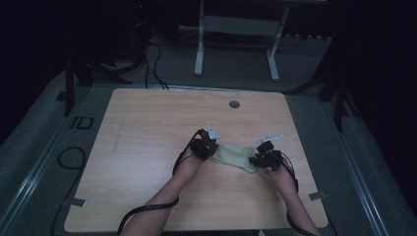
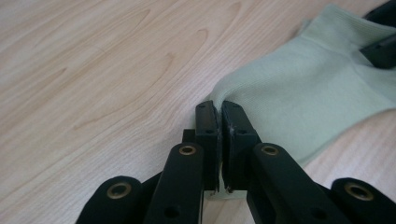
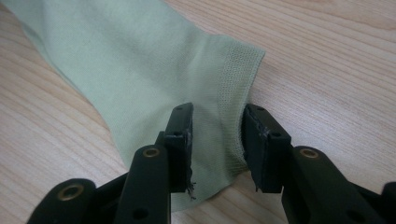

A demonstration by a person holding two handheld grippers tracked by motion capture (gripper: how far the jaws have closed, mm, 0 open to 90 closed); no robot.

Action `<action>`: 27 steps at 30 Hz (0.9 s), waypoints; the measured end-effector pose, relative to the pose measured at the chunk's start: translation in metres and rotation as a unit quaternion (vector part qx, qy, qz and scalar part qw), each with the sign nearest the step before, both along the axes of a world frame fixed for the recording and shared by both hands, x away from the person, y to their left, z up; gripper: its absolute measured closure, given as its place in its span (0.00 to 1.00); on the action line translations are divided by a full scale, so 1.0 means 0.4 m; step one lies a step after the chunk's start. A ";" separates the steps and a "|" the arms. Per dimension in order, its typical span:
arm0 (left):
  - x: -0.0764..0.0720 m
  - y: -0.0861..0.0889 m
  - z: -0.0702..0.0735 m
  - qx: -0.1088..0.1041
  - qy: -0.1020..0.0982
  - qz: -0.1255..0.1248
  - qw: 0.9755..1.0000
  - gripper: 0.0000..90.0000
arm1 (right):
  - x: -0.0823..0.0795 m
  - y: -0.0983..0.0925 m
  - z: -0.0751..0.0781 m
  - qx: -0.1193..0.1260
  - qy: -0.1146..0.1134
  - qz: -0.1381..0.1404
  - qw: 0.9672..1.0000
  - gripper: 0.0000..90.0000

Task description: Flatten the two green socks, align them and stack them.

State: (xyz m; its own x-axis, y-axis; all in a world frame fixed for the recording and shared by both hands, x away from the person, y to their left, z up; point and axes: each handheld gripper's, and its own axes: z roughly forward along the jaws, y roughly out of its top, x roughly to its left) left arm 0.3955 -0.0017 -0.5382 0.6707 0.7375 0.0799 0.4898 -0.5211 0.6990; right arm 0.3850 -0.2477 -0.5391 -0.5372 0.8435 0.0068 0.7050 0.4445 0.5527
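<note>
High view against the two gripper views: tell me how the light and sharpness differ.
High view: dim and dark past the table, the sock small and soft. Left gripper view: bright and even, wood grain sharp, the black fingers slightly soft up close. Right gripper view: bright, the sock's ribbed cuff crisp, no glare.

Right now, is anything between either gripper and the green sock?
Nothing visible. The left gripper is already shut on one end of the pale green sock. The right gripper straddles the cuff with its jaws apart. Bare table lies around them.
</note>
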 end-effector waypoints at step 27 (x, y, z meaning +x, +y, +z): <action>-0.023 -0.041 -0.038 0.012 0.045 -0.046 0.998 0.86 | -0.004 0.016 -0.009 -0.020 -0.018 0.012 1.000 0.62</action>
